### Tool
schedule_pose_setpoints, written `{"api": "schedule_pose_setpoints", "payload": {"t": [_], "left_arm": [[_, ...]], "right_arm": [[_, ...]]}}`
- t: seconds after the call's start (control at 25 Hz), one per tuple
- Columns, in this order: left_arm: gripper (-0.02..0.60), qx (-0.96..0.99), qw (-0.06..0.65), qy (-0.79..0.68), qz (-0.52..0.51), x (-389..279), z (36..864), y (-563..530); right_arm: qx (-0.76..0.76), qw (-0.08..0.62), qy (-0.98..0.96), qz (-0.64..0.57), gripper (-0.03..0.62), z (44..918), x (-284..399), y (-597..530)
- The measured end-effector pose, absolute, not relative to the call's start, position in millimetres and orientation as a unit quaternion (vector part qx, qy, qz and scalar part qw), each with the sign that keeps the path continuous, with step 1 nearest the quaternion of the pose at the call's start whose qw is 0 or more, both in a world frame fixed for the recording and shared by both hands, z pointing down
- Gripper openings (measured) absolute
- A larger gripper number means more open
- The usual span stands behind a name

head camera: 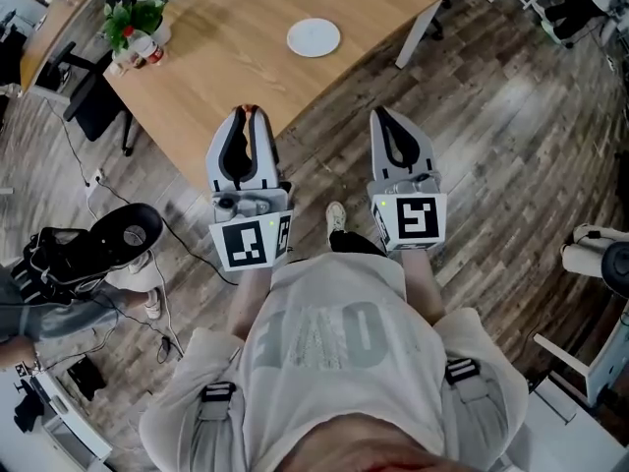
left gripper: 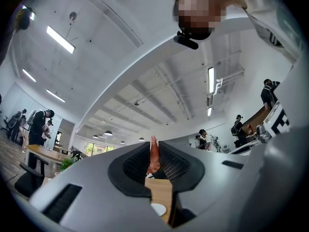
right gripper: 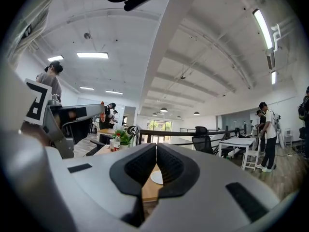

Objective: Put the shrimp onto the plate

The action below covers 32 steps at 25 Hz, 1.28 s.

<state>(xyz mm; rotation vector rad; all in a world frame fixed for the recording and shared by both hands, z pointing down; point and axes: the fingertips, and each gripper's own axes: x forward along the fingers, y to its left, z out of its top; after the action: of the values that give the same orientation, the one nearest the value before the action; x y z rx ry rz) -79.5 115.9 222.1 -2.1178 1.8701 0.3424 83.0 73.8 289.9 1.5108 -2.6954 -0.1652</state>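
Plant (head camera: 133,18): far left corner of the tabletop, next to a small bottle (right gripper: 116,142); well apart from the plate, so nothing in the way of the placing
Tabletop (head camera: 216,62): pale wood, mostly bare, ahead of both tools; near edge just beyond the left tool's tips
Left tool (head camera: 246,114): held up close to the body, pointing forward toward the tabletop; clamped on the shrimp, jaws nearly together and kept apart only by its thin body
Shrimp (left gripper: 154,154): upright between the left tool's ribbed pads, orange tip poking past the jaw tips; off every surface and not yet on the plate; pinched out near the tips, probably to allow setting down without the pads meeting the plate
Plate (head camera: 314,37): white and bare, on the far right part of the tabletop, well apart from both tools; visible low through the jaws in both gripper views, so roughly in line with the aim of each tool
Right tool (head camera: 381,114): level with the left one and to its right; jaws pressed together on nothing; likely parked idle, not needed for one small item
Floor (head camera: 511,165): dark wood planks under the right tool; judged remaining work a reach forward and right, then a lowering over the plate before release
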Motion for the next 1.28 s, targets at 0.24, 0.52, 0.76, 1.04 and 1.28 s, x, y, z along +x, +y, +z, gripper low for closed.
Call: {"api": "schedule_pose_setpoints", "payload": {"t": [0.24, 0.52, 0.76, 1.04, 1.28], "left_arm": [[0.06, -0.726, 0.145, 0.663, 0.116, -70.0, 225.8, 65.2], [0.06, -0.723, 0.14, 0.668, 0.109, -69.8, 231.9, 33.3], [0.06, -0.722, 0.139, 0.67, 0.106, -73.8, 232.0, 17.2], [0.06, -0.731, 0.129, 0.661, 0.115, -79.3, 239.3, -16.6], [0.06, -0.739, 0.133, 0.648, 0.127, -99.1, 235.1, -63.9]], "right_arm": [[0.474, 0.032, -0.879, -0.046, 0.02, 297.9, 90.9, 19.5], [0.467, 0.04, -0.882, -0.039, 0.02, 306.9, 89.9, -13.6], [0.461, 0.04, -0.886, -0.033, 0.02, 309.8, 82.2, -31.3], [0.462, 0.052, -0.885, -0.036, 0.02, 314.4, 70.8, -55.5], [0.472, 0.057, -0.879, -0.046, 0.02, 308.6, 49.8, -99.3]]}}
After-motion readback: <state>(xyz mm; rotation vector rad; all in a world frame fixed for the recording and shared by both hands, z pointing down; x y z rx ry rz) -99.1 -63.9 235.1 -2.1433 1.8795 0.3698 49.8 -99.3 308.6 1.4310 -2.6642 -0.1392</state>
